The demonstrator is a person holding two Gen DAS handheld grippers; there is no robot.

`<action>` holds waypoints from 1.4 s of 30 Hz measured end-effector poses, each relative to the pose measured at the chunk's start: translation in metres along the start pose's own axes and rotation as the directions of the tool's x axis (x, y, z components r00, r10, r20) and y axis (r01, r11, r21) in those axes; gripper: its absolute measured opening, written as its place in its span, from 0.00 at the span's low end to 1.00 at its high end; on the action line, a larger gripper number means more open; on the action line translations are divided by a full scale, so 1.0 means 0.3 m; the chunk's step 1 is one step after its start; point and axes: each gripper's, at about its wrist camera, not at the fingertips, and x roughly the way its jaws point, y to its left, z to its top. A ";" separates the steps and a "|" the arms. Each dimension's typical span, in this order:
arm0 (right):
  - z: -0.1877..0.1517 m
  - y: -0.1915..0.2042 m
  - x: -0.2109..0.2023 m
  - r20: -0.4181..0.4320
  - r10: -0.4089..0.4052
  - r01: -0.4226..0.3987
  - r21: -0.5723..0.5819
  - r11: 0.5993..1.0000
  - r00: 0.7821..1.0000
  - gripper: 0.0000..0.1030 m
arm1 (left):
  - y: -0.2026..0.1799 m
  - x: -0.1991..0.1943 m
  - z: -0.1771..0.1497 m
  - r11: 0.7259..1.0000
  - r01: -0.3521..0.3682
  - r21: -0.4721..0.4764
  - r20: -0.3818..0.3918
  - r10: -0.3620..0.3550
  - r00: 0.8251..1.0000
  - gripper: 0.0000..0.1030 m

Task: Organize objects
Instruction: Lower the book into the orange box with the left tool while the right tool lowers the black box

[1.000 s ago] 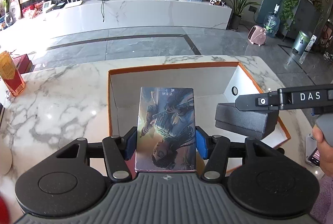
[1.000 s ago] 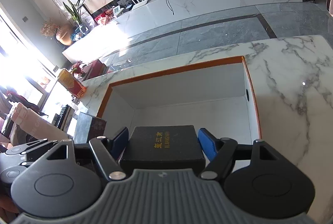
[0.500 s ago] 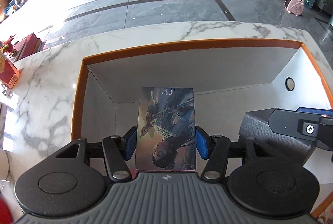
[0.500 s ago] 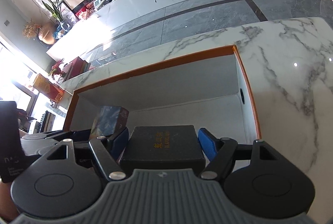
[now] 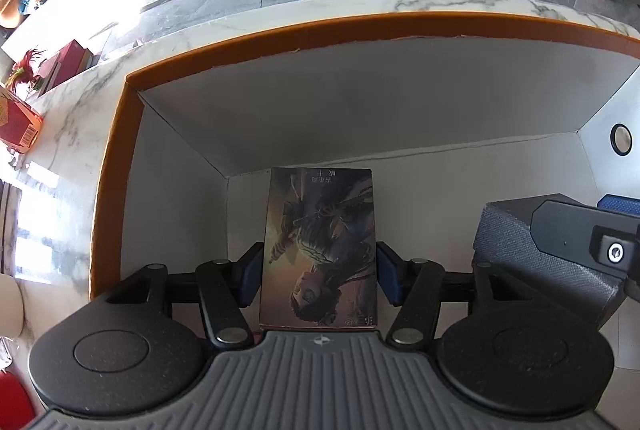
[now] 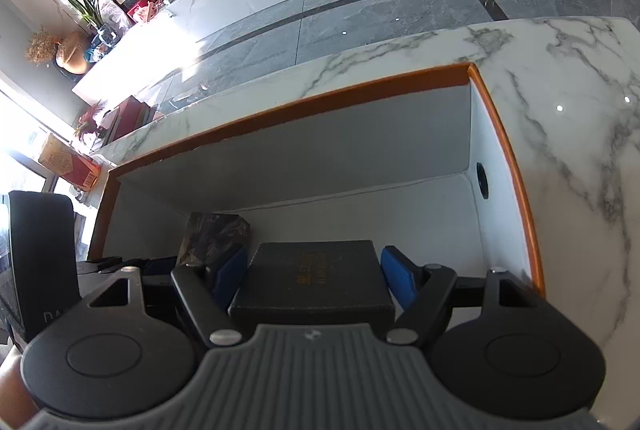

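A marble counter (image 5: 76, 110) carries a large open box (image 5: 120, 166) with an orange rim and white inner walls; the box takes up most of both views. Its far wall runs close along the counter's far edge, and its right wall, with a round hole in it, stands near the counter's right side.

Both things being put away are already down inside the box, so the task looks well along. Neither is let go of yet, and whether they rest on the box floor cannot be told.

The left hand-held gripper (image 5: 318, 272) has a book (image 5: 320, 246) between its blue pads (image 5: 249, 280), gripped across its short width. Its jaws are about two-thirds open, with little or no gap between pads and book. The book is toward the box's left far corner. Its long axis runs away from the camera toward the far wall, illustrated cover facing up, the printed title at the far end.

The right hand-held gripper (image 6: 312, 280) is wrapped around a dark case (image 6: 314, 280) with gold lettering on top, its jaws also wide. The case sits right of the book, apart from it, its broad face up and its far edge toward the box's far wall.

What seems left is to set both down, release and withdraw.
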 end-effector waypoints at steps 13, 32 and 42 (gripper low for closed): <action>0.016 0.011 0.044 -0.034 -0.051 0.052 0.012 0.999 0.998 0.73 | 0.046 -0.078 -0.013 0.996 0.087 0.017 0.027 -0.088 0.996 0.68; 0.023 0.197 0.168 -0.022 -0.178 0.172 -0.170 0.970 0.984 0.73 | 0.326 -0.311 -0.058 0.977 0.190 -0.092 0.298 -0.155 0.942 0.59; 0.002 0.223 0.258 -0.112 -0.186 0.163 -0.184 0.969 0.976 0.75 | 0.359 -0.283 -0.134 0.965 0.254 -0.070 0.266 -0.227 0.937 0.31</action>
